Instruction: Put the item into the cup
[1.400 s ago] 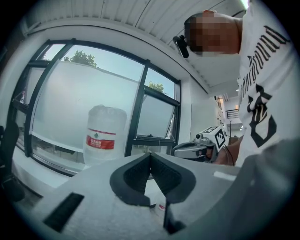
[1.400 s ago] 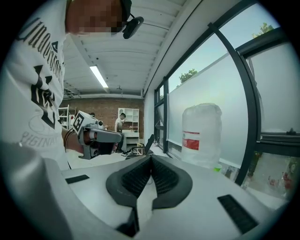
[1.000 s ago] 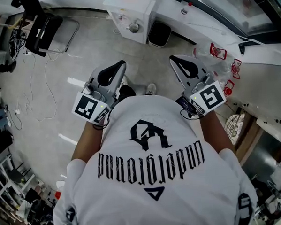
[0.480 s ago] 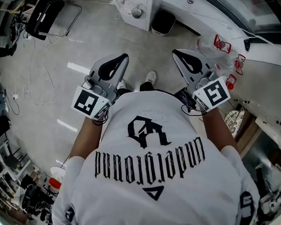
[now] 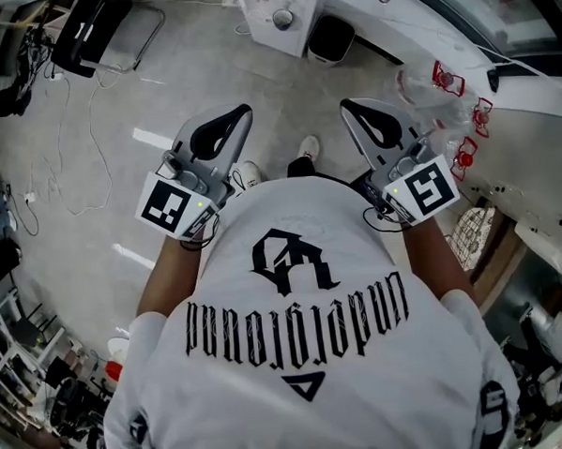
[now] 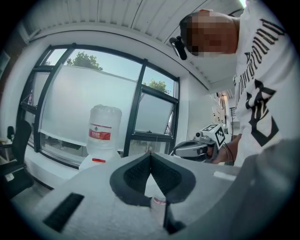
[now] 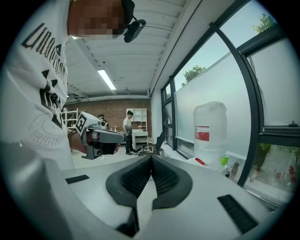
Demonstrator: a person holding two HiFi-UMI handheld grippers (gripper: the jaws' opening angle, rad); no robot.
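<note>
No cup and no item can be picked out with certainty in any view. In the head view my left gripper (image 5: 242,110) and right gripper (image 5: 347,105) are held up side by side in front of the person's white printed shirt (image 5: 299,302), pointing forward above the floor. Both have their jaws together with nothing between them. The left gripper view shows its own shut tips (image 6: 150,153) and the right gripper (image 6: 197,147) beside it. The right gripper view shows its shut tips (image 7: 151,156) and the left gripper (image 7: 101,136).
A large water jug (image 7: 210,133) stands on the sill by the windows, a small green thing (image 7: 225,160) beside it. Ahead are a white cabinet (image 5: 280,17), a black bin (image 5: 332,40) and clear red-tagged bottles (image 5: 442,79). A black chair (image 5: 88,41) and cables lie left. People (image 7: 127,131) stand far off.
The person has stepped forward, so the floor and cabinet have slid in the head view. Both grippers stay shut and keep their place before the chest.
</note>
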